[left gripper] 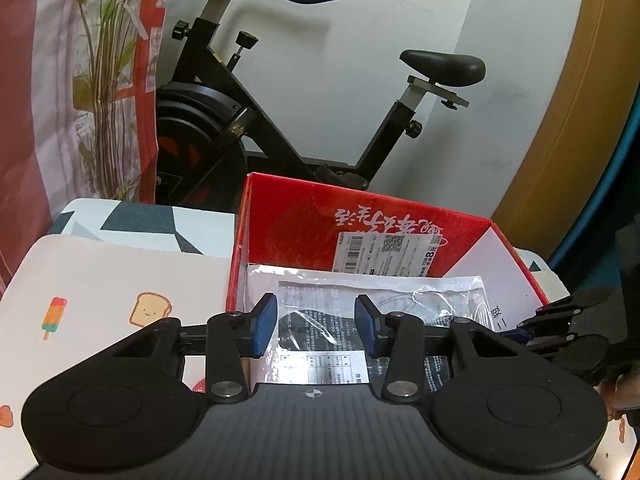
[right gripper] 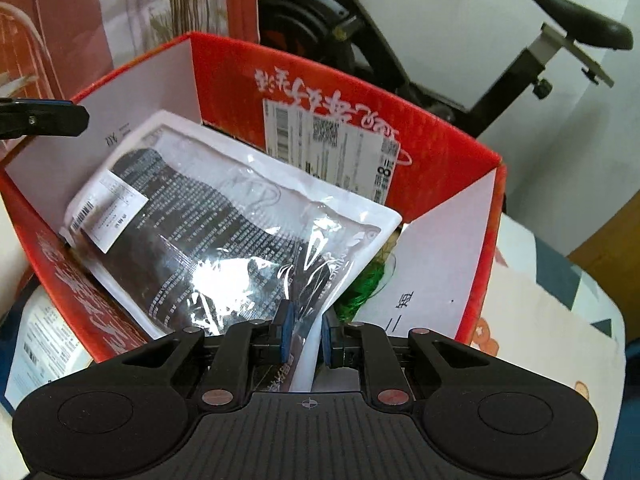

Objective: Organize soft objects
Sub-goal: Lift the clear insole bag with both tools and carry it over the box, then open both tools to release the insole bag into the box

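Note:
A clear plastic bag holding a dark folded garment lies tilted inside the open red cardboard box. My right gripper is over the box's near side, with the bag's near corner between its blue pads; a small gap shows on each side of the plastic. A green stringy item lies under the bag in the box. In the left wrist view my left gripper is open and empty, hovering above the same bag at the box. The right gripper shows at that view's right edge.
A black exercise bike stands behind the box against a white wall. A pale mat with toast and popsicle prints lies left of the box. A plant and red-and-pink fabric stand at the far left. A labelled white package lies left of the box.

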`<action>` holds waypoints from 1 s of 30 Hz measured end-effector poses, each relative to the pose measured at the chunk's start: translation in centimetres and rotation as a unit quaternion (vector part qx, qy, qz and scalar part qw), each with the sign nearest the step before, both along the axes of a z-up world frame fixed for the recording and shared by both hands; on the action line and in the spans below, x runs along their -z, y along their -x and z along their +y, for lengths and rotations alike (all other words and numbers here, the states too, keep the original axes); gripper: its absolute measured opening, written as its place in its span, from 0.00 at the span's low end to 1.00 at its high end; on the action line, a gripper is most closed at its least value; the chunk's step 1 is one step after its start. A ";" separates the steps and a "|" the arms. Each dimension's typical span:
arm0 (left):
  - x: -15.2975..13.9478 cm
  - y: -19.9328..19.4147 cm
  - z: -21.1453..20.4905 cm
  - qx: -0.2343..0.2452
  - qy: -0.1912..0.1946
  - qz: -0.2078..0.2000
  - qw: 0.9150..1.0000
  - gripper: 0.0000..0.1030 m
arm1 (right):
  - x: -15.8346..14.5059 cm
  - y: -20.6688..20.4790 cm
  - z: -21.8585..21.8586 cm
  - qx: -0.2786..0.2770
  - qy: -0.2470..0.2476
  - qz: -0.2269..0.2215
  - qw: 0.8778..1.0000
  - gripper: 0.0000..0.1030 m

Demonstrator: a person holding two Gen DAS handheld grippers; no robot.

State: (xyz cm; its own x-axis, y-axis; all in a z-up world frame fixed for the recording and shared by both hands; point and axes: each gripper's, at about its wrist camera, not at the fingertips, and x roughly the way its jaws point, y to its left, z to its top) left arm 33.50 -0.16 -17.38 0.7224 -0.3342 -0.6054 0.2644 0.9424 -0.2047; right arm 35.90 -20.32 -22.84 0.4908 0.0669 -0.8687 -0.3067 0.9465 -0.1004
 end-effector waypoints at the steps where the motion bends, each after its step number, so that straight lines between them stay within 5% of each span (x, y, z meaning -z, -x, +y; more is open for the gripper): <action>1: 0.0 0.0 0.0 0.001 -0.001 0.000 1.000 0.44 | 0.1 -0.1 0.0 0.001 0.001 0.005 1.000 0.13; 11: -0.7 0.7 -0.1 0.002 -0.012 -0.003 1.000 0.44 | -0.3 -0.1 0.4 0.019 0.017 0.009 1.000 0.20; 15: -1.2 1.5 -0.1 0.002 -0.017 -0.008 1.000 0.44 | -1.5 1.0 0.2 0.026 0.012 -0.019 0.999 0.46; 22: -2.0 3.4 -0.1 0.006 -0.022 -0.016 1.000 0.44 | -4.2 4.0 -0.8 0.031 -0.018 -0.087 0.996 0.56; 30: -2.1 6.5 0.1 0.023 -0.030 -0.019 0.999 0.45 | -7.1 9.3 -1.5 0.045 -0.083 -0.193 0.977 0.99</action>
